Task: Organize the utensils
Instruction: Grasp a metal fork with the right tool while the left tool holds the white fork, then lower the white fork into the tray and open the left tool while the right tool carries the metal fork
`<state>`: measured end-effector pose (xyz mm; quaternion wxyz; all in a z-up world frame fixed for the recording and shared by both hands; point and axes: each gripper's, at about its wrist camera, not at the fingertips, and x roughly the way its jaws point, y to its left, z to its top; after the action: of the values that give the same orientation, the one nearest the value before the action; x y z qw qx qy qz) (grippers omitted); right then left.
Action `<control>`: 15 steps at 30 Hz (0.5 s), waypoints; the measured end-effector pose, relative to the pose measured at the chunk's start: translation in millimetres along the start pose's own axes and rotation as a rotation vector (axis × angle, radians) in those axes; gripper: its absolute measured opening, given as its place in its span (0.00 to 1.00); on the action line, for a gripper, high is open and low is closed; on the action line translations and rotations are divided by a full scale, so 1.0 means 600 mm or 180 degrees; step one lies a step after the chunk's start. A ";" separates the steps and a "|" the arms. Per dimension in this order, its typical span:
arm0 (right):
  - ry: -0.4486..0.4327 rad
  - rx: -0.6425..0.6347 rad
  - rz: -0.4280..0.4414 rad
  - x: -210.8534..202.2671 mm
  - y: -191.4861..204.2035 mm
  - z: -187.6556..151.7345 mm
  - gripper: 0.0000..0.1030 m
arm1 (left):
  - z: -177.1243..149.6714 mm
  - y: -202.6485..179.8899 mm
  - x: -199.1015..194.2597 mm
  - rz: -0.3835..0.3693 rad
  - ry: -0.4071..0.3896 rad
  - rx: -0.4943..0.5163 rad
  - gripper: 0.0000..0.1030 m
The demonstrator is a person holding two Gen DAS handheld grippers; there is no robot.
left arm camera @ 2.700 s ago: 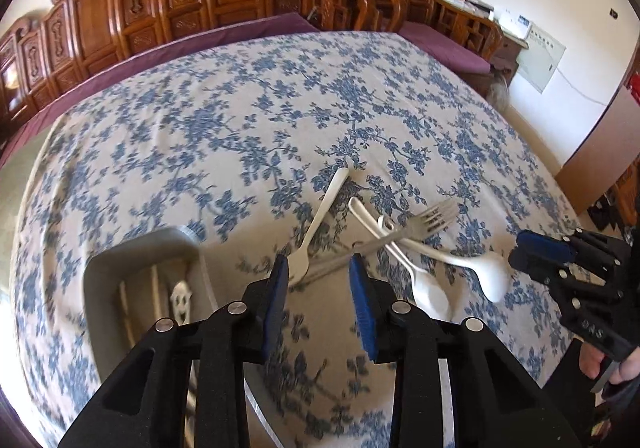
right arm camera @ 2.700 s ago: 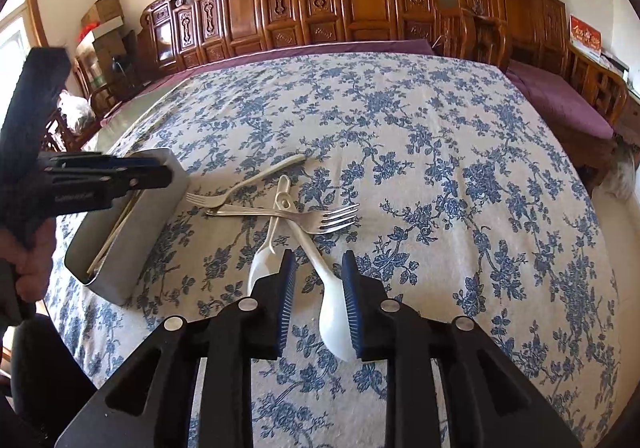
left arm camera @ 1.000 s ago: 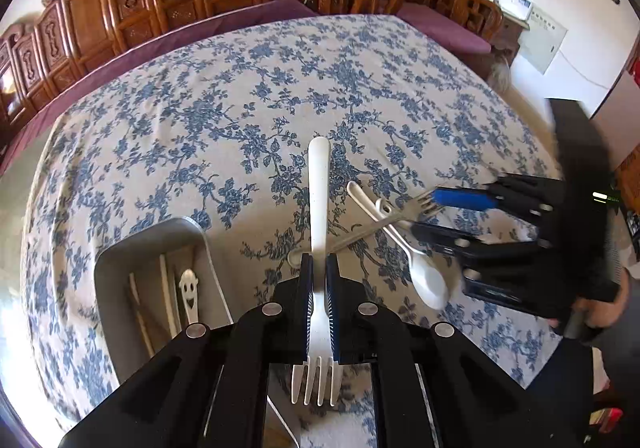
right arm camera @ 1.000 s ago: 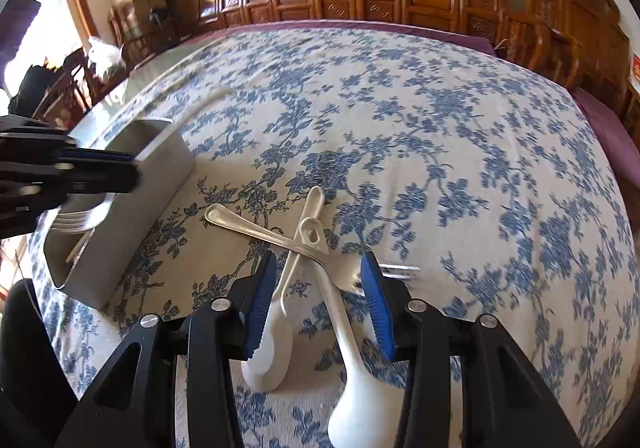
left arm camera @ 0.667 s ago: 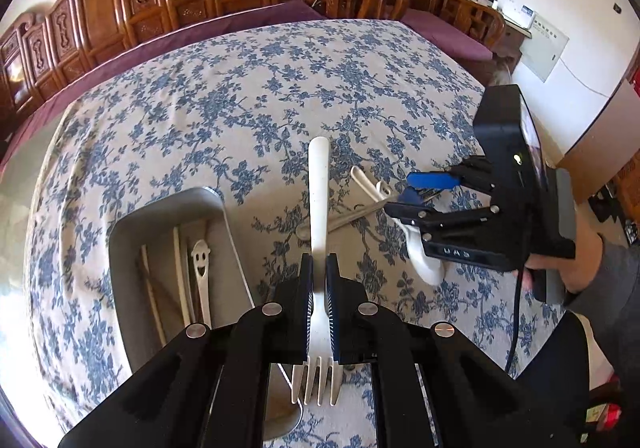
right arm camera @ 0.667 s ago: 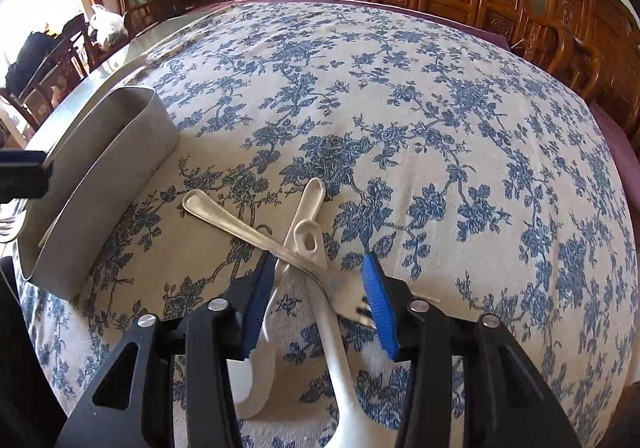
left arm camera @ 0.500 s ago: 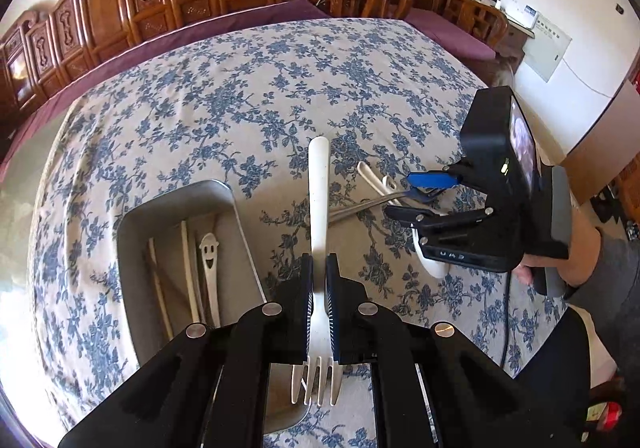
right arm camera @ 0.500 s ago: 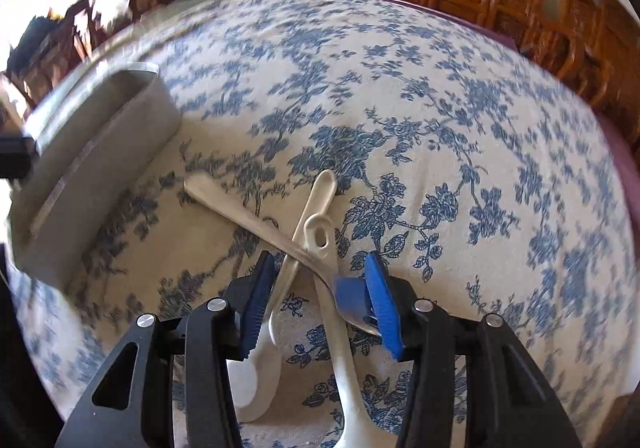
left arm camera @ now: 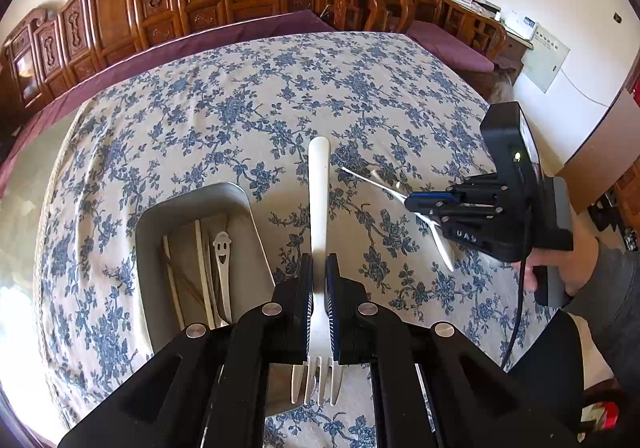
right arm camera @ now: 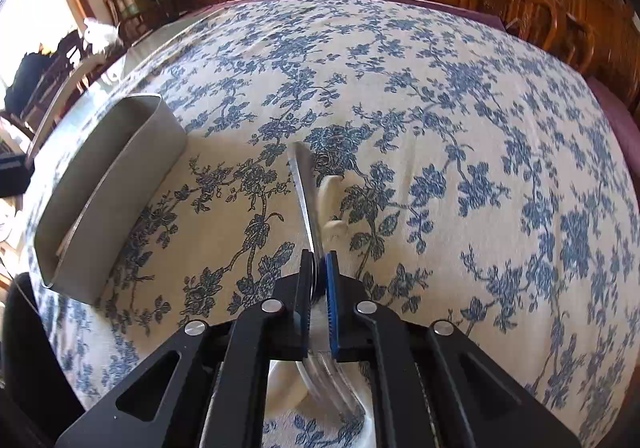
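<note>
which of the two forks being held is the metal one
The metal fork is the one clamped in the right gripper, shiny and thin-handled. The left gripper holds the white plastic fork, matte and thicker.

The right gripper has just closed on the metal fork and lifted it clear of the spoons on the cloth.

Both wrist views: close, angled down; share tablecloth, tray.
</note>
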<state>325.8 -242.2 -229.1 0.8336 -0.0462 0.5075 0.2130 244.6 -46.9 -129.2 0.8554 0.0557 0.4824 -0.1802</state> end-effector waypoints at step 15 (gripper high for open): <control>-0.0165 0.0235 0.0278 -0.033 0.018 0.004 0.07 | -0.014 0.000 -0.003 -0.0029 -0.0011 -0.0041 0.06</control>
<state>315.7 -237.5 -209.0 0.8375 0.0122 0.4949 0.2314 236.9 -44.1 -132.3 0.8557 0.0478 0.4823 -0.1812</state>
